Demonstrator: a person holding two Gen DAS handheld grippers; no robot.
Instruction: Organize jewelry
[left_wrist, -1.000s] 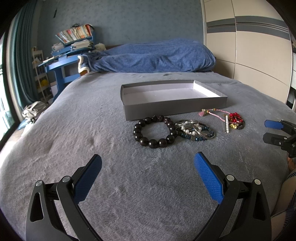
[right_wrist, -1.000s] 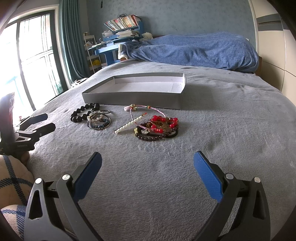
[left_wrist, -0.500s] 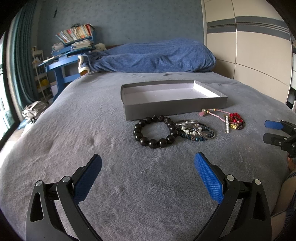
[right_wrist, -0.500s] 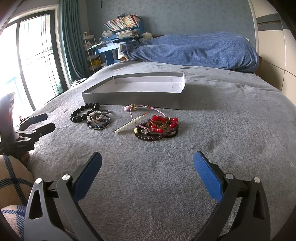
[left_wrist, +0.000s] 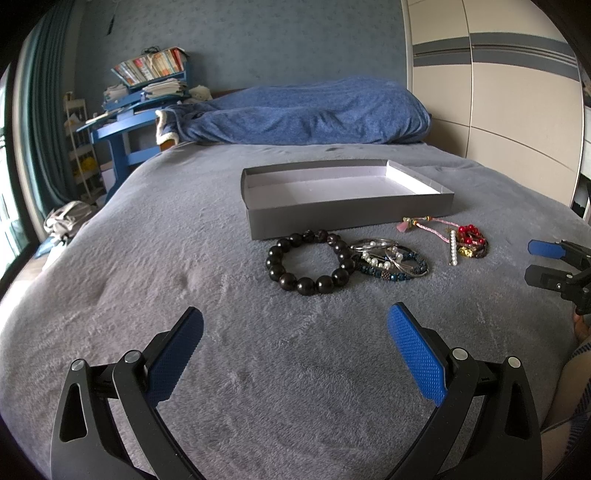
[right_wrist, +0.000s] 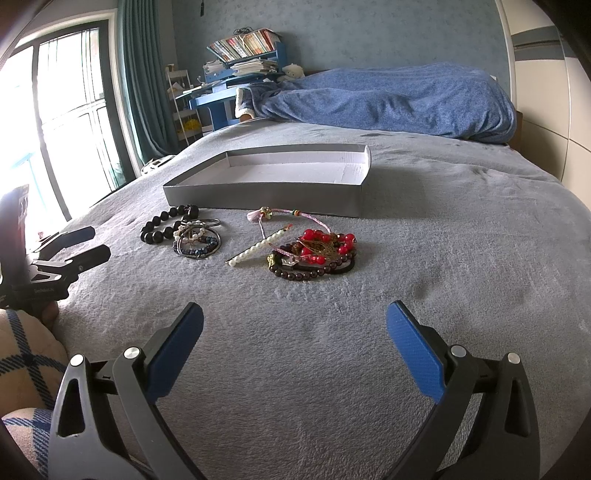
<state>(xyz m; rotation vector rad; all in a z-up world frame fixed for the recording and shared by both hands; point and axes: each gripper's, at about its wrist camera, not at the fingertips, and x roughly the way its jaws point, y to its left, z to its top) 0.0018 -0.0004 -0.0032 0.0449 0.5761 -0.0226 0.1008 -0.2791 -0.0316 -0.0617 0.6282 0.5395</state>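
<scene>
While both grippers sit low over the grey blanket (left_wrist: 147, 258), neither has anything in it. My left gripper (left_wrist: 295, 347) has its jaws spread wide, and the black bead bracelet (left_wrist: 308, 263) lies straight ahead of it, a bit right of centre, not touching the fingers. Right up against that bracelet is a tangle of pearl and blue bead bangles (left_wrist: 391, 260). My right gripper (right_wrist: 295, 347) is spread wide too, empty, with the red bead cluster (right_wrist: 317, 249) lying ahead between its fingers' lines, sitting on top of some dark brown beads. A pearl strand (right_wrist: 258, 245) on a pink cord lies just left of that pile. The grey box (right_wrist: 266, 184) sits beyond all the jewelry with its white inside bare, and the black bracelet nearly touches its front wall. From the left camera I can see the right gripper off at the far right edge.
</scene>
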